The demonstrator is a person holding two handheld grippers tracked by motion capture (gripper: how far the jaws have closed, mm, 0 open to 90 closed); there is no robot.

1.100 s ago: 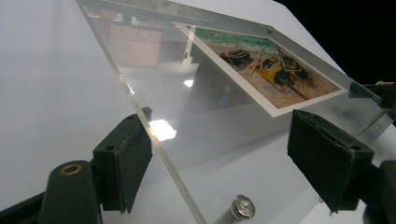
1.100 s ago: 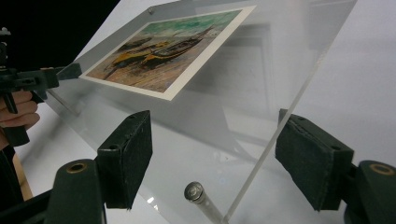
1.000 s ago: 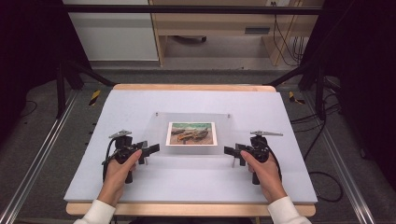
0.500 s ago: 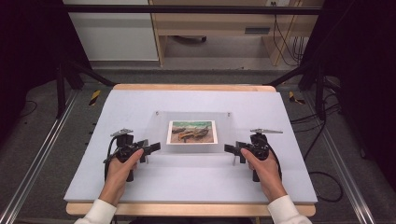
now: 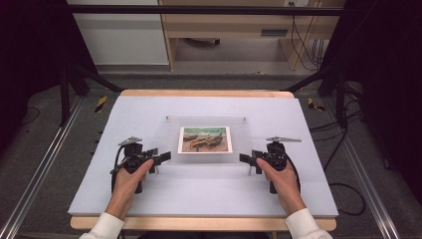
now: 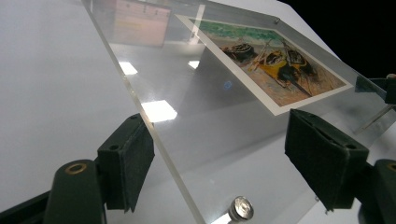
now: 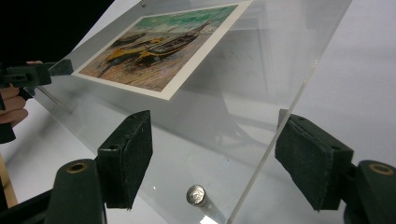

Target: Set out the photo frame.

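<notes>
Both grippers sit low on the tabletop [image 5: 149,199], one at each near corner of a clear acrylic frame [image 5: 164,144]. We hold the left gripper [image 5: 160,159] at the frame's near left corner and the right gripper [image 5: 247,159] at its near right corner, each pointing inward toward the other.

In the left gripper view, we see the jaws standing apart with the frame's corner between them. The left pad [image 6: 126,165] lies just beside the frame's edge, while the right pad [image 6: 322,158] hangs over the clear sheet, apart from it. A silver standoff screw [image 6: 240,207] shows at the corner, between the jaws. So the left gripper is open around the corner, not clamped on it.

From the right gripper view, we see the same picture mirrored: jaws apart, the frame's corner between them, a silver screw [image 7: 196,195] near the bottom. One pad [image 7: 128,156] sits over the sheet, and the other [image 7: 310,158] stands just outside the frame's edge. This gripper is also open, with nothing pressed between the pads.

The frame rests in the middle of the tabletop, raised a little on its standoffs. A print [image 5: 205,139] of boats on a beach sits inside it, with a white border, well inside the clear margin. Across the frame, in the right gripper view, we can see the left hand [image 7: 11,109] with its gripper at the far corner.
</notes>
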